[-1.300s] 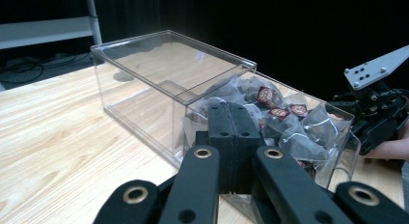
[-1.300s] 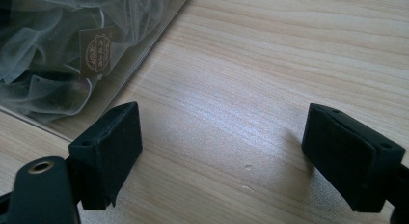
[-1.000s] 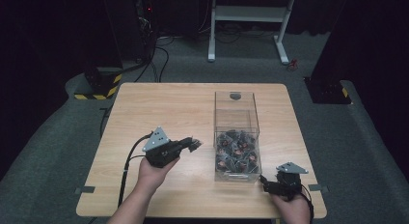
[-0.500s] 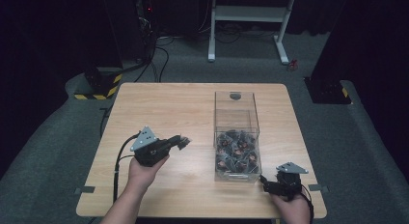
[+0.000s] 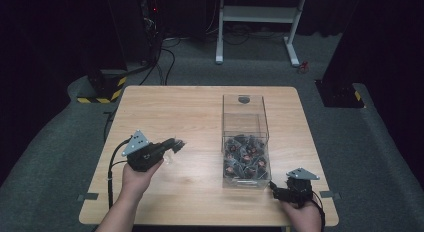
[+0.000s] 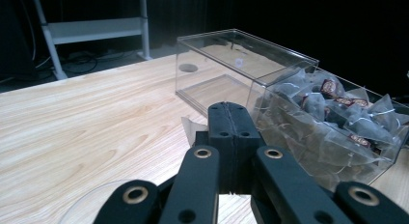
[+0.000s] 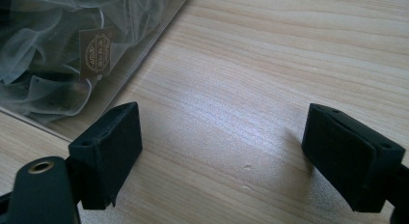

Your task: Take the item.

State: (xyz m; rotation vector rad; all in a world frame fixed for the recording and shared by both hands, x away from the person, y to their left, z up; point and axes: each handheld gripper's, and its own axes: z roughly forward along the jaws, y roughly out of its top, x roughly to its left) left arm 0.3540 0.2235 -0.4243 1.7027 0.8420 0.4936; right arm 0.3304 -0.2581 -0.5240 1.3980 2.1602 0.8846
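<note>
Dark curtains and grey carpet surround the wooden table [image 5: 200, 117] I am working over. Right of centre in the high view stands a clear plastic box [image 5: 245, 137]; its near half is heaped with mesh sachets [image 5: 245, 159] carrying small brown labels, its far half bare.

My left gripper [image 5: 175, 144] sits in the lower left of that view, apart from the box, pointing toward it. In the left gripper view its jaws are pressed together, and a pale corner of a translucent sachet [image 6: 191, 129] peeks out just behind them; whether they truly pinch it I cannot tell.

My right gripper [image 5: 272, 184] lies at the lower right, just beside the box's near corner. In the right gripper view its jaws stand wide apart over bare wood, with a labelled sachet [image 7: 96, 52] behind the box wall at upper left.
</note>
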